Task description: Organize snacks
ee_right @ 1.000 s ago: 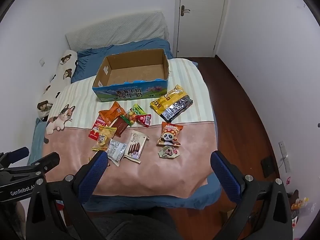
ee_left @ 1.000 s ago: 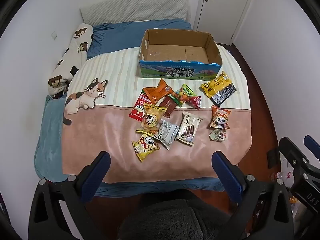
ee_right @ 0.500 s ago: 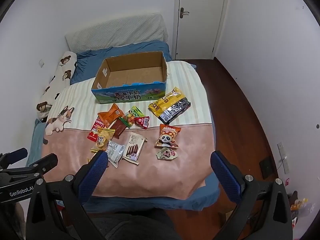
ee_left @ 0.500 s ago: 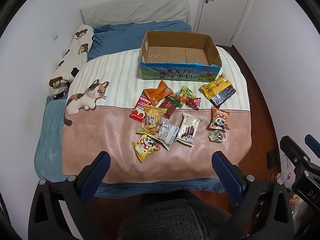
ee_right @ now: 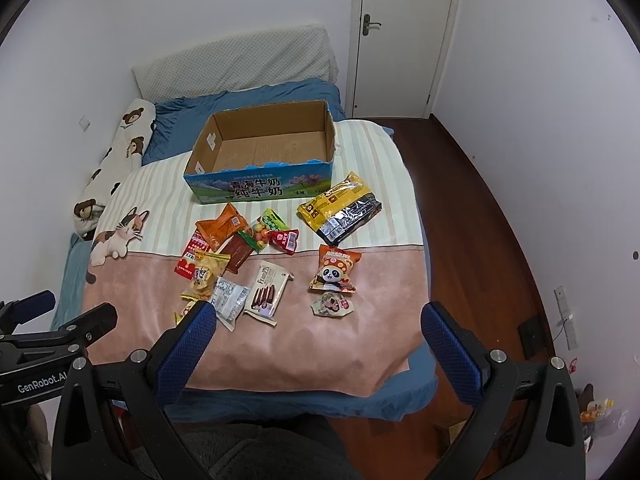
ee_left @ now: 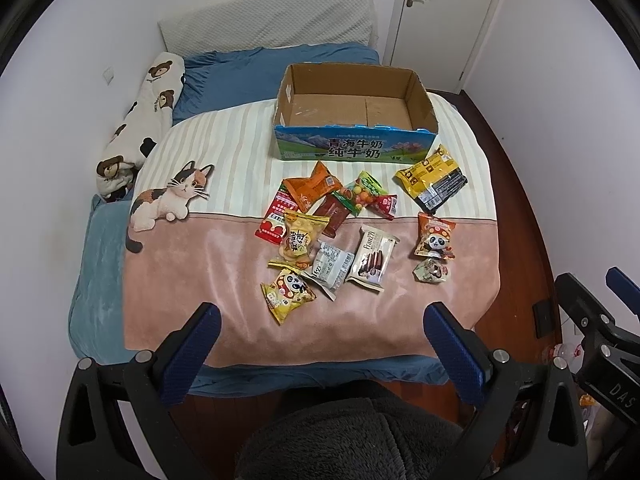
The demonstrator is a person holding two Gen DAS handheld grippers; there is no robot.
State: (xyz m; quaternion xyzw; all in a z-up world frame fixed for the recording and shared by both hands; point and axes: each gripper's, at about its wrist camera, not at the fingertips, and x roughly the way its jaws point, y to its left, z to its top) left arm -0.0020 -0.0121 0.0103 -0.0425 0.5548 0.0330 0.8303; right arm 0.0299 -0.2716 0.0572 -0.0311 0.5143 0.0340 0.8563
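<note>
Snacks (ee_left: 328, 236) lay scattered ahead of both wide-spread, empty jaws (left gripper (ee_left: 322, 338), right gripper (ee_right: 318, 338)), the empty cardboard box (ee_left: 354, 136) farther beyond.

1. The yellow panda snack packet (ee_right: 185, 312) is mostly hidden behind the right gripper's left finger (ee_right: 186, 350) in the right wrist view.
2. The red packet (ee_left: 276, 218) lies partly under the orange packet (ee_left: 311, 189) and the yellow chip bag (ee_left: 300, 238).
3. Small print on the silver packet (ee_left: 330, 268) is too small to read.
4. The left gripper (ee_right: 48, 328) is cut off by the picture's left edge.
</note>
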